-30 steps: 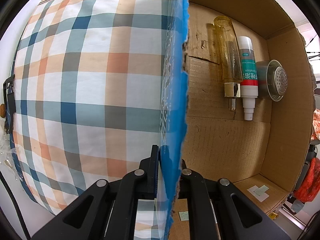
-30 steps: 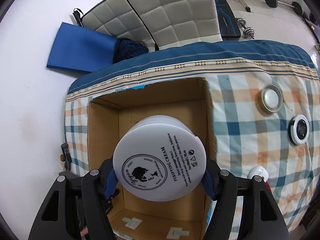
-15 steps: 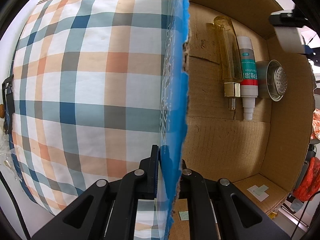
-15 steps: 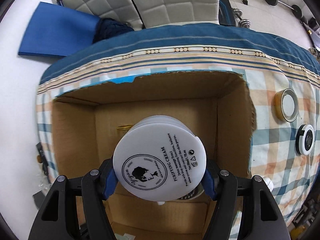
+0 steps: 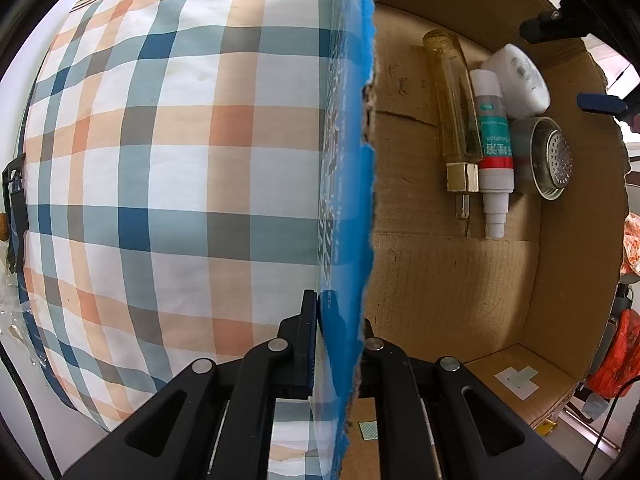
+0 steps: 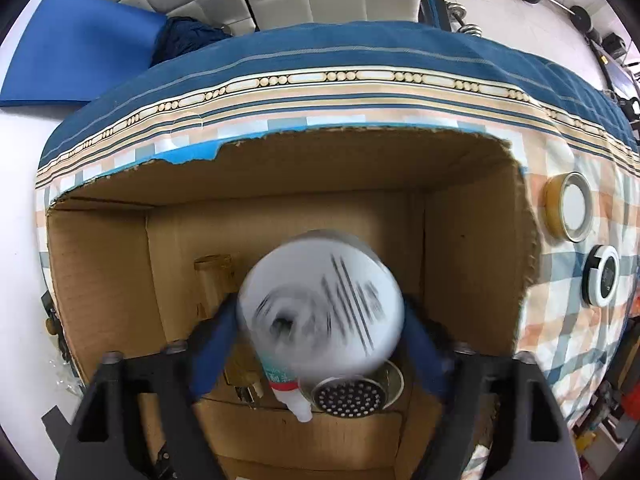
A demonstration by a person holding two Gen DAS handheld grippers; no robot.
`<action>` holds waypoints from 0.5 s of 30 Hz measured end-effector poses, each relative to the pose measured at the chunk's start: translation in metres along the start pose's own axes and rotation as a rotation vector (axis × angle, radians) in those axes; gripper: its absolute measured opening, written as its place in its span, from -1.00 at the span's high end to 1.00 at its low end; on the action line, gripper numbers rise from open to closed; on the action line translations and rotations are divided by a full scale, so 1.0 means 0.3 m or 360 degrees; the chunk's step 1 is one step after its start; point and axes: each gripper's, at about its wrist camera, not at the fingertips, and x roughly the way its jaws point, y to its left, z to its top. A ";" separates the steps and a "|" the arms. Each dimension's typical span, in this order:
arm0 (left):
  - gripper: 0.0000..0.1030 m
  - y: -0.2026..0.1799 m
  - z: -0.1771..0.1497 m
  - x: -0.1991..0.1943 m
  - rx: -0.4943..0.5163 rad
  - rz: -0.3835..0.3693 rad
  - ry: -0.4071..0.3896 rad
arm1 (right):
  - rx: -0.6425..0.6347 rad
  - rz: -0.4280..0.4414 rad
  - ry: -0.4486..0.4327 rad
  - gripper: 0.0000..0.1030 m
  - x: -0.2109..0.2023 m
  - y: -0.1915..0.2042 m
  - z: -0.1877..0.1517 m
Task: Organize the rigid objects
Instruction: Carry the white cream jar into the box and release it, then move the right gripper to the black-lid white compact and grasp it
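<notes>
Box floor (image 5: pixel 452 280): I'm seeing bare cardboard lying open — room to reach.
Far wall: bottles (image 5: pixel 454 112), strainer (image 5: pixel 548 158), jar (image 5: pixel 518 80) are crowding it.

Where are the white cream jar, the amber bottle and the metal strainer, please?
white cream jar (image 6: pixel 320 308): right wrist view, blurred lid.
amber bottle (image 5: pixel 450 96): left wrist view, body.
metal strainer (image 5: pixel 554 158): left wrist view, perforated face.

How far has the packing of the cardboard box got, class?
Done: a yellow glass bottle, a white and green tube and a metal strainer lie in the cardboard box. In hand: the right gripper is opening, dropping the white cream jar. Left: a tape roll and a round white gadget on the cloth.
</notes>
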 end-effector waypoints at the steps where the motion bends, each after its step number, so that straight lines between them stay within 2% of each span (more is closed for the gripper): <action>1: 0.88 -0.001 0.000 0.000 0.0001 0.0000 -0.0001 | -0.0005 0.0005 -0.0021 -1.00 -0.014 0.003 -0.004; 7: 0.89 -0.002 -0.003 0.000 0.0005 0.0000 -0.0004 | -0.0031 0.0047 -0.0045 -1.00 -0.075 0.019 -0.047; 15: 0.89 -0.009 -0.008 0.000 0.0007 0.0002 -0.0006 | -0.0118 0.0064 -0.0090 -1.00 -0.160 0.017 -0.209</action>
